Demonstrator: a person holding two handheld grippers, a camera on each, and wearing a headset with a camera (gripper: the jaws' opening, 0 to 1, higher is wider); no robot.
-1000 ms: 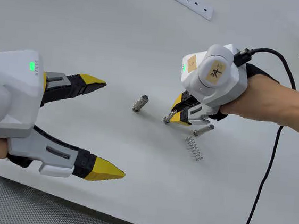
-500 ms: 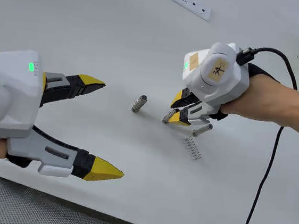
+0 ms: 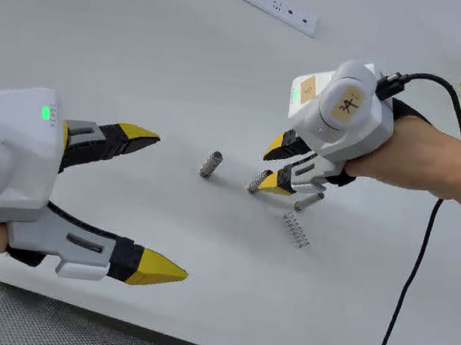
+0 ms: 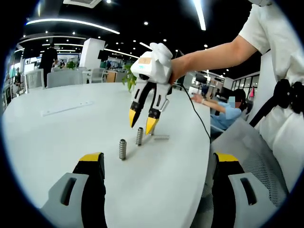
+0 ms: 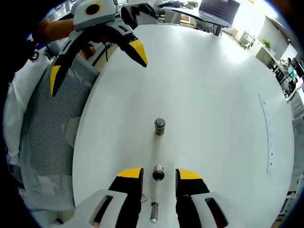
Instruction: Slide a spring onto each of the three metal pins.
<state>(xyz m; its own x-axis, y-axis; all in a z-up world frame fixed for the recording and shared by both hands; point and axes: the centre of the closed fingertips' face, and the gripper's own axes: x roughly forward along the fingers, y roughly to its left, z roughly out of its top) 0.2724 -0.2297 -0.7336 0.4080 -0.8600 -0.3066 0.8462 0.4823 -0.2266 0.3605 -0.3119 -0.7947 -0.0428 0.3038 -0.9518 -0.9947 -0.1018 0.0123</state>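
The right hand-held gripper (image 3: 268, 170) is held open above the white surface (image 3: 185, 52). Its jaws are set either side of an upright spring-fitted pin (image 5: 158, 173), with a small gap left at each side. A second sprung pin (image 3: 210, 164) stands upright nearby, clear of both grippers. A bare pin (image 3: 309, 201) lies flat just beside the right jaws, and a loose spring (image 3: 295, 229) lies near it. The left hand-held gripper (image 3: 172, 207) is held wide open and empty, well apart from the parts.
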